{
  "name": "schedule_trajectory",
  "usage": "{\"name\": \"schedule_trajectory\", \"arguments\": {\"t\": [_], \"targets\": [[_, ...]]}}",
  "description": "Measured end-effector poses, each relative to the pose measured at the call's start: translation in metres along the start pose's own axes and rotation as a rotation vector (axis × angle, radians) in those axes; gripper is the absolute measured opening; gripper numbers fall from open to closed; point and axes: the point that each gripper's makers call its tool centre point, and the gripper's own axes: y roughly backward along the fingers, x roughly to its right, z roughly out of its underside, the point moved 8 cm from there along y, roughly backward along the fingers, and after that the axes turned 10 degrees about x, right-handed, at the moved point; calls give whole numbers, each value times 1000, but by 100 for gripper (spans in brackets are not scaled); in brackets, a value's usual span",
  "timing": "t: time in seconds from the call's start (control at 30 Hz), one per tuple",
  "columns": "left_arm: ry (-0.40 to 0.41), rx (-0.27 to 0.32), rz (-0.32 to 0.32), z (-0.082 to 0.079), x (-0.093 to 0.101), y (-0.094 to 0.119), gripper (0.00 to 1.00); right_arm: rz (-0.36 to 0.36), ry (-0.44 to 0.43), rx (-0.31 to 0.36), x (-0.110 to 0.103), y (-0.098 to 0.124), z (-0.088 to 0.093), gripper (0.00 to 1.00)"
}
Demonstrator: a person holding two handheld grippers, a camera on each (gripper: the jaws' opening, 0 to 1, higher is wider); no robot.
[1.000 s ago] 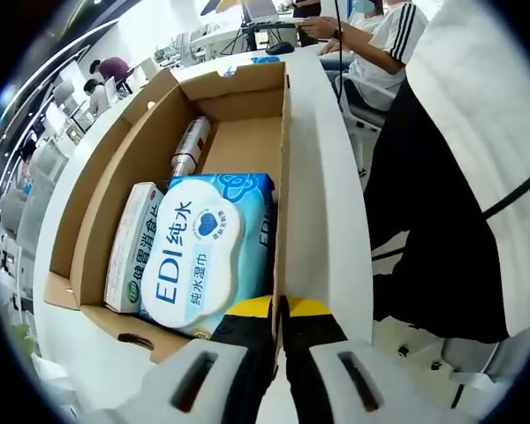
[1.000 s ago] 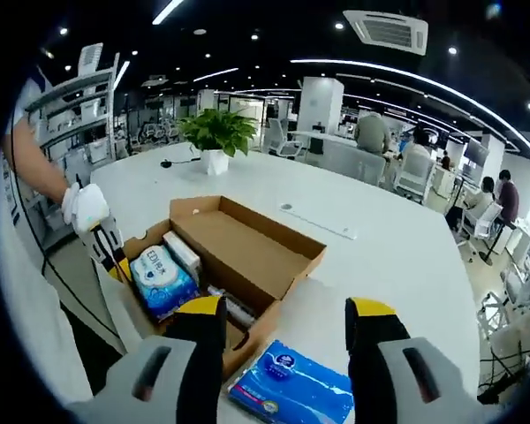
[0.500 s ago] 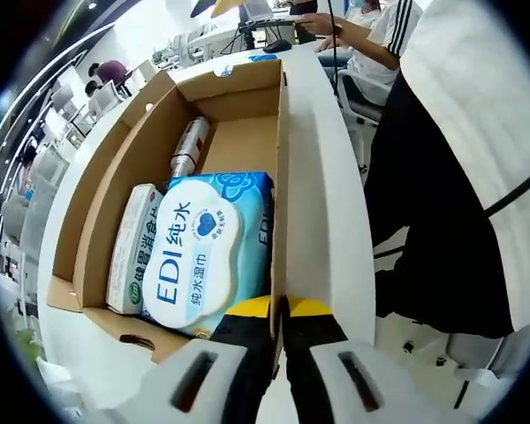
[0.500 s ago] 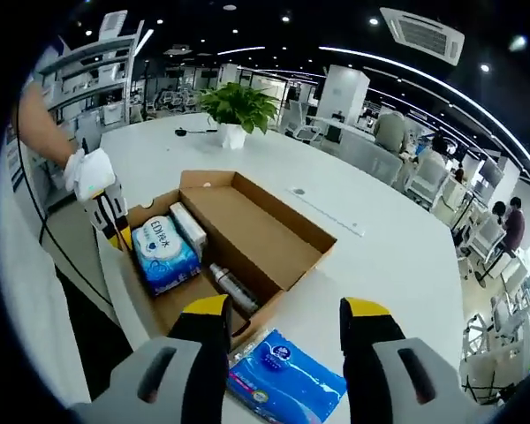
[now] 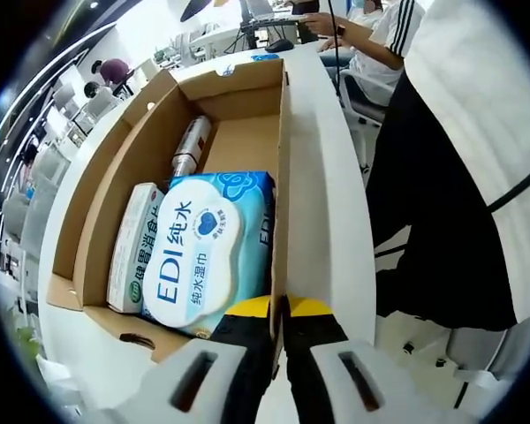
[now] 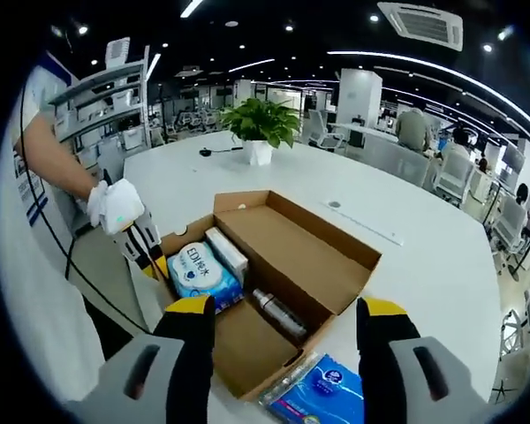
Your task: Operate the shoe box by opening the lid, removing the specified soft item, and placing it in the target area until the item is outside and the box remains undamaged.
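Swinging rightward, the right gripper (image 6: 287,322) (jaws spread, empty) now faces the shoe box (image 6: 336,265); the left gripper (image 5: 278,309), nearer the wipes pack (image 5: 203,252), clamps its wall.

The shoe box (image 5: 132,168) is plain brown cardboard, sitting on a white table (image 6: 203,181), and inside it lie a light blue wet wipes pack (image 5: 210,247) with a white oval label and blue lettering, a white carton (image 5: 134,247) with green lettering and a silver bottle (image 5: 187,148). Beside the box a blue tissue pack (image 6: 327,397) with white markings rests on the table. The right gripper (image 6: 287,318) has yellow tips on black fingers over grey bodies, the person's gloved hand (image 6: 119,205) is white, and the plant (image 6: 263,124) is green in a white pot.
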Motion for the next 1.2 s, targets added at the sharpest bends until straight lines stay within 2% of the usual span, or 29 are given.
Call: {"name": "schedule_trajectory", "arguments": {"t": [0.1, 0.23, 0.37, 0.47, 0.53, 0.57, 0.7, 0.77, 0.83, 0.97, 1.03, 1.07, 1.13, 1.2], "targets": [[-4, -1, -2, 0, 0, 0, 3, -14, 63, 22, -6, -5, -6, 67], [-5, -5, 9, 0, 0, 0, 3, -46, 93, 39, -15, -16, -12, 62], [-10, -4, -8, 0, 2, -1, 3, -46, 182, 14, -19, -26, -16, 57], [-13, -1, -12, -1, 2, 0, 3, -12, 225, -71, -16, -33, -7, 48], [-11, -2, -9, -1, 2, 0, 3, -17, 201, -50, -15, -39, -4, 49], [-10, -2, -9, -1, 2, 0, 3, -36, 143, -16, -19, -42, -6, 49], [-13, -1, -27, -1, 3, 0, 5, -43, 118, -13, -22, -44, -9, 49], [-28, 2, -44, -1, 4, 0, 5, -65, 61, -19, -27, -51, -5, 49], [-43, 9, -49, -1, 5, 1, 5, -64, 45, -24, -30, -56, -5, 49], [-37, 3, -30, -2, 3, 1, 5, -100, -35, 38, -42, -67, -8, 50], [-40, 5, -23, -1, 2, 1, 4, -118, -4, 34, -50, -66, -17, 52], [-45, 5, -21, -1, 3, 1, 4, -135, 71, 7, -51, -67, -16, 53], [-45, 6, -21, 0, 2, 0, 4, -166, 172, -30, -52, -74, -11, 54], [-43, 5, -21, 0, 2, 0, 4, -196, 216, -55, -55, -79, -5, 54]]}}
